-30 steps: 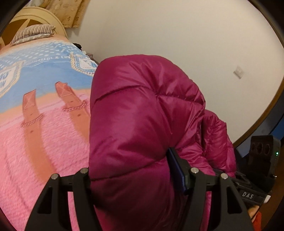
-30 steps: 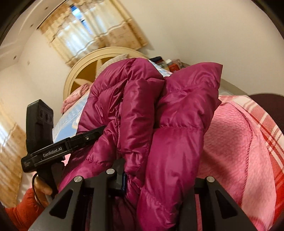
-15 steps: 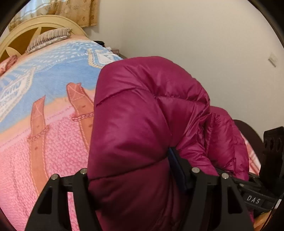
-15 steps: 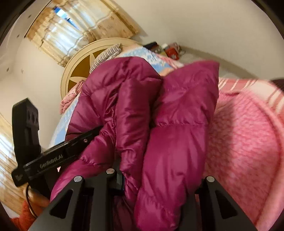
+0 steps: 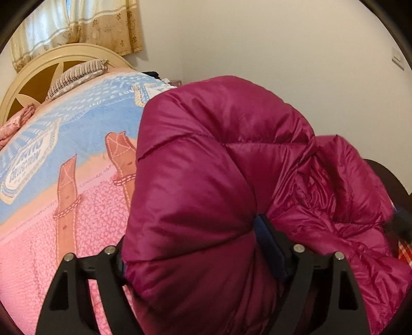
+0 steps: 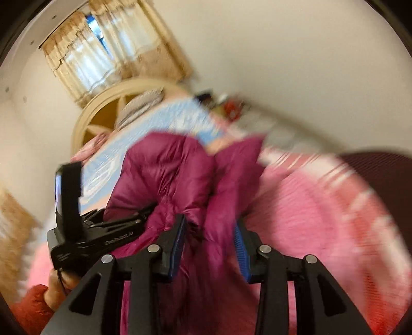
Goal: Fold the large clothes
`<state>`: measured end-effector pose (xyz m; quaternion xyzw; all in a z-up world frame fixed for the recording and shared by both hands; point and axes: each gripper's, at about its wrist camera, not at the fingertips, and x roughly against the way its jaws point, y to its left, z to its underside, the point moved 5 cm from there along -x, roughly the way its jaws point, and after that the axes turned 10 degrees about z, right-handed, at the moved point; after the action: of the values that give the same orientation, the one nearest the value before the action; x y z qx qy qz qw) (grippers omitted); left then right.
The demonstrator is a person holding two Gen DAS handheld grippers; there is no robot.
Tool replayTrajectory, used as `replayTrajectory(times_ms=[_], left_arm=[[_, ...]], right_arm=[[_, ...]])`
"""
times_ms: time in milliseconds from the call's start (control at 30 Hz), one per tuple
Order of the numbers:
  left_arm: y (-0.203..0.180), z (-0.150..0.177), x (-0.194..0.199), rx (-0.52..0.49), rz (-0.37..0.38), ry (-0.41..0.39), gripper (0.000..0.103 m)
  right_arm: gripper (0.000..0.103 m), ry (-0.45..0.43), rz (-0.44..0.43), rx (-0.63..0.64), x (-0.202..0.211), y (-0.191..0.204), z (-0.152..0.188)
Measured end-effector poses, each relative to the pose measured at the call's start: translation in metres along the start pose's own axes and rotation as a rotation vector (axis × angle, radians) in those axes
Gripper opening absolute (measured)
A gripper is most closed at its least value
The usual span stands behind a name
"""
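A magenta quilted puffer jacket (image 5: 206,180) is bunched up over the pink bedspread (image 5: 38,244). My left gripper (image 5: 198,252) is shut on a thick fold of the jacket, which bulges up between its fingers. In the blurred right wrist view the jacket (image 6: 167,175) lies between the blue pads of my right gripper (image 6: 209,247), whose jaws stand apart with the fabric slipping back from them. The left gripper (image 6: 123,224) shows there at the left, clamped on the jacket's edge.
The bed has a pink and blue patterned blanket (image 5: 77,116), a striped pillow (image 5: 77,74) and a cream round headboard (image 5: 31,74). Curtains (image 5: 77,23) hang behind it. A white wall (image 5: 283,51) runs along the right. Small items sit on a bedside surface (image 6: 226,105).
My right gripper has opened and pulled back from the jacket, moving fast, so its view is blurred. My left gripper keeps its hold and has tilted toward the headboard.
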<state>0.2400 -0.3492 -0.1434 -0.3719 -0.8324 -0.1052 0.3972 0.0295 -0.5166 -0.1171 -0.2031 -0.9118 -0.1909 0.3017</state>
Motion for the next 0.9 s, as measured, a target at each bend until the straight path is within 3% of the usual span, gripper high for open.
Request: replayTrajectory(times_ms=[100, 200, 233, 300, 400, 567, 900], left_arm=[[-0.012, 0.006, 0.007, -0.022, -0.039, -0.009, 0.087], [-0.016, 0.009, 0.010, -0.037, -0.062, -0.016, 0.087], [-0.020, 0.011, 0.012, -0.041, -0.067, -0.017, 0.087], [-0.023, 0.013, 0.015, -0.048, -0.078, -0.018, 0.087], [-0.026, 0.011, 0.013, -0.061, -0.100, -0.020, 0.087], [-0.034, 0.012, 0.011, -0.075, -0.126, -0.020, 0.089], [-0.041, 0.009, -0.001, -0.099, -0.185, -0.017, 0.097]], right_arm=[[0.038, -0.060, 0.035, 0.053, 0.025, 0.014, -0.004], [0.034, -0.034, -0.011, 0.140, 0.022, 0.046, 0.000], [0.026, -0.022, -0.020, 0.170, 0.016, 0.053, 0.003], [0.023, 0.017, 0.006, 0.197, 0.002, 0.053, 0.015], [0.022, 0.071, 0.053, 0.151, -0.027, 0.041, 0.025], [0.019, 0.104, 0.055, 0.076, -0.040, 0.022, 0.035], [0.019, 0.082, 0.117, 0.054, -0.038, 0.024, 0.038]])
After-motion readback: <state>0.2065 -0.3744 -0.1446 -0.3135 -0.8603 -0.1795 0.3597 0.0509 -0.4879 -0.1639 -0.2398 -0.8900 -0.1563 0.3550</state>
